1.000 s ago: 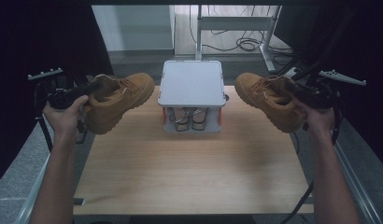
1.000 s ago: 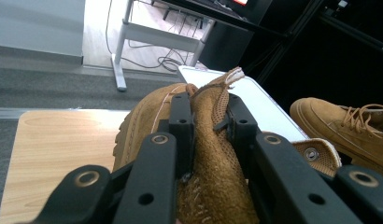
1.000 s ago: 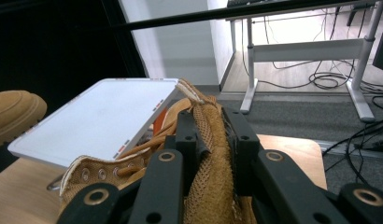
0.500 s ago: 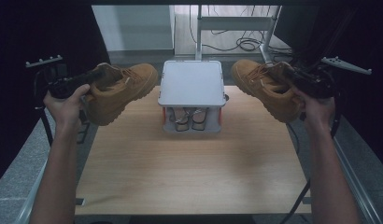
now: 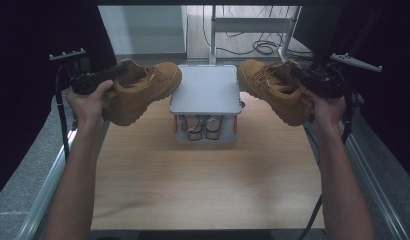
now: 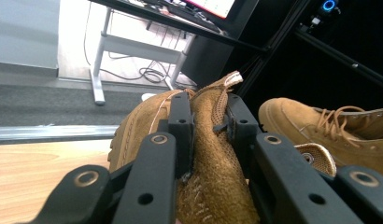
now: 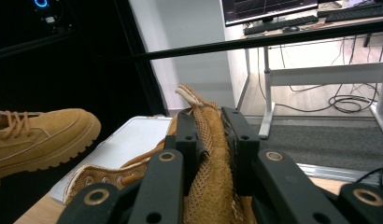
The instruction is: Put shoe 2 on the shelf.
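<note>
Both boots have come up and drawn closer to the white rack (image 5: 205,90) since a second ago, my hands lifting them off toward its top. My left hand (image 5: 89,102) grips its claw (image 5: 120,75) with the forearm reaching straight up the left side of the table (image 5: 203,175), and that claw's jaws are pinched on the heel collar of the left boot (image 5: 140,90). This boot hangs in the air just left of the rack, long axis running across toward it, toe nearly over the rack's left edge. My right hand (image 5: 325,107) mirrors that pose on the other side; the right claw (image 5: 300,75) is clamped on the collar of the right boot (image 5: 275,90), which floats just right of the rack with its toe aimed at the rack's right edge. Under the rack's top sits a pair of sandals (image 5: 200,125).
</note>
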